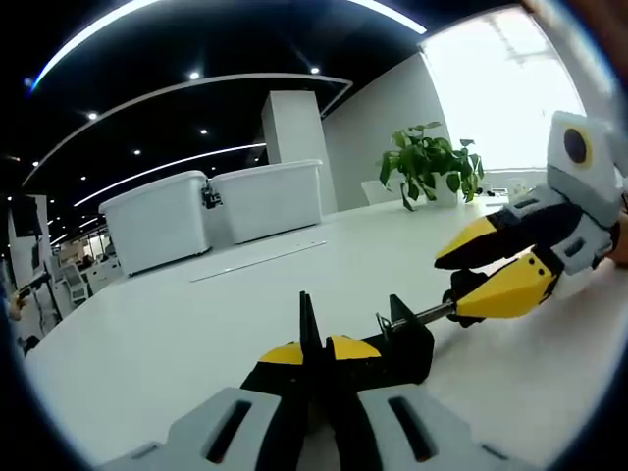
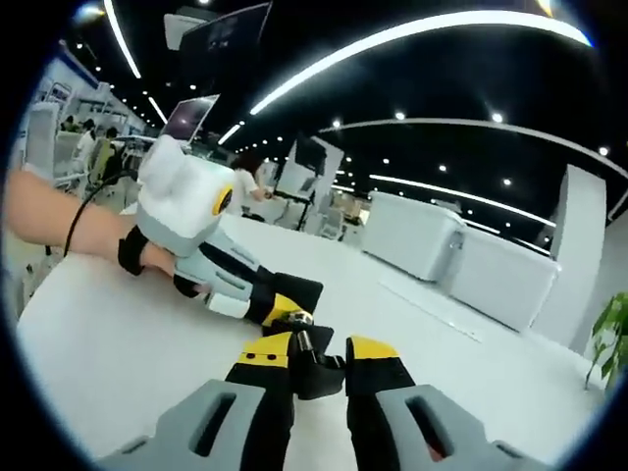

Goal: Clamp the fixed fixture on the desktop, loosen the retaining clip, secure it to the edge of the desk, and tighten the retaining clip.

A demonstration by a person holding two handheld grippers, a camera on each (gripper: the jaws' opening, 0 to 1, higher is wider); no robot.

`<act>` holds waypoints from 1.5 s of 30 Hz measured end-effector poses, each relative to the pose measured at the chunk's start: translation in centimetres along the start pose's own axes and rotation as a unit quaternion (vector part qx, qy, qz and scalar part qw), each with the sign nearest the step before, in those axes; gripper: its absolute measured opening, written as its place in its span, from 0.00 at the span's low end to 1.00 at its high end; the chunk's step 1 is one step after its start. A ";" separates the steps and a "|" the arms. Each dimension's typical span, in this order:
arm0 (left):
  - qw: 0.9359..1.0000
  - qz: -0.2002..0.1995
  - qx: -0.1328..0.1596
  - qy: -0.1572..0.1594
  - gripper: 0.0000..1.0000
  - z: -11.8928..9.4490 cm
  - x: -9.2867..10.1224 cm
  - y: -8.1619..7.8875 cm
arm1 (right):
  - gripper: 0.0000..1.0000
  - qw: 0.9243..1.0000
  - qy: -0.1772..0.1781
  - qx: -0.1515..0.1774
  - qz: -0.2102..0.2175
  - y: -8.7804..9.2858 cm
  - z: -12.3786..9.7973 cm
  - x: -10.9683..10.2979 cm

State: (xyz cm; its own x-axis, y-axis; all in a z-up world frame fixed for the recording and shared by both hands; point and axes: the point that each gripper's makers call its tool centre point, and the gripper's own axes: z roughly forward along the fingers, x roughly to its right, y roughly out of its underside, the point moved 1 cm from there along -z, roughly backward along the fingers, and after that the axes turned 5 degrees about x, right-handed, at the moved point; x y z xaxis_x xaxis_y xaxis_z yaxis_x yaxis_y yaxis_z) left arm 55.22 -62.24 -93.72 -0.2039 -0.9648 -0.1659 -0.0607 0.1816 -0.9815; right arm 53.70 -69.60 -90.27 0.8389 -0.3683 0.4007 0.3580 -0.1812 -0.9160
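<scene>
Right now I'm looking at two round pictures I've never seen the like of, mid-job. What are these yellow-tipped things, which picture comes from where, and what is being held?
No robot here: a person holds a two-jaw gripper in each hand, and a fisheye camera rides on each one, looking along its jaws.

In the left gripper view, the left gripper rises from the bottom, its yellow-tipped jaws shut on the black clamp fixture. From the right comes the right gripper, closed on the knob at the end of the fixture's screw.

The right gripper view looks back the other way: its own jaws at the bottom sit around that same dark knob, and the left gripper, held by the person's hand, faces it.

All this sits on a white table. Farther back stand two white bins and a potted plant.
</scene>
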 end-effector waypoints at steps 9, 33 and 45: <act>1.000 0.002 0.001 0.001 0.07 0.0 0.0 0.0 | 0.12 0.999 -0.007 0.007 -0.046 -0.3 -0.1 -0.9; 1.000 0.002 0.002 0.001 0.07 0.0 0.1 -0.1 | 0.12 0.968 -0.026 -0.001 -0.251 -0.2 -0.1 -2.1; 1.000 0.000 0.000 0.001 0.08 0.0 0.1 0.0 | 0.16 0.940 -0.034 -0.013 -0.340 0.4 0.1 -2.3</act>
State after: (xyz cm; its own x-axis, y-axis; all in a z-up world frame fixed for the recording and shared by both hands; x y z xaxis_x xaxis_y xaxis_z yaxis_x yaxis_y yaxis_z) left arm 55.23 -62.36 -93.73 -0.2050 -0.9647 -0.1653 -0.0605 0.1811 -0.9816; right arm 51.97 -68.75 -91.57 0.4451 -0.0998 0.8899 0.8113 -0.3758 -0.4479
